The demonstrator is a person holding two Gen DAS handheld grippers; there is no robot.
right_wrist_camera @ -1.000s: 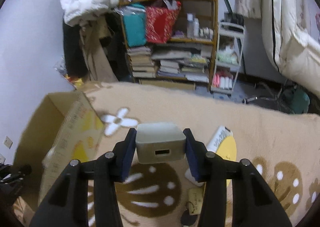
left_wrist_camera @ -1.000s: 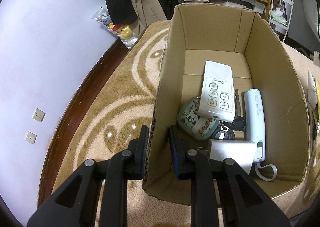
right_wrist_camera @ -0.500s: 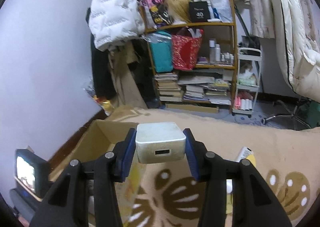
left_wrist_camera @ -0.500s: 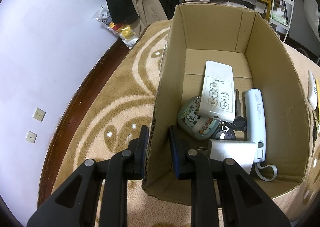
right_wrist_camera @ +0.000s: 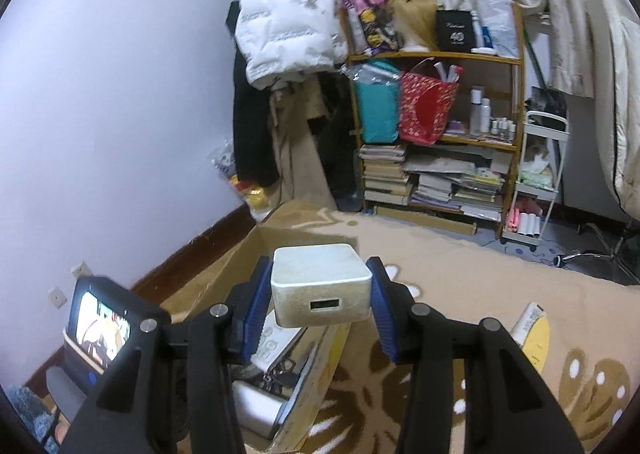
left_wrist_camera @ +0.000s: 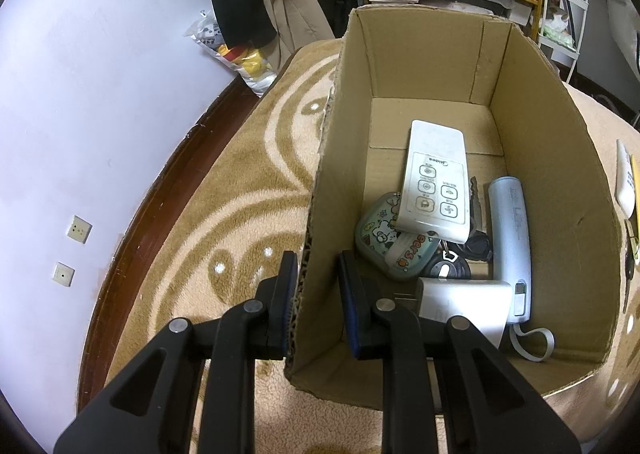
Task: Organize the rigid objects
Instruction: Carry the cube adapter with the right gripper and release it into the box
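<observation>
Your right gripper [right_wrist_camera: 320, 294] pinched the white USB charger block [right_wrist_camera: 320, 284] by its sides, port facing you, directly above the cardboard box [left_wrist_camera: 532, 158], while your left gripper [left_wrist_camera: 316, 290] clamped the box's near-left wall, steadying it for a straight drop.

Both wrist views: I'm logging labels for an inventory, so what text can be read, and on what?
"Midea": white remote in the cardboard box.
"Bears": small case under the remote.
"40": black box on the shelf.
Grey cylinder lettering and book spines: too blurred to read.
</observation>
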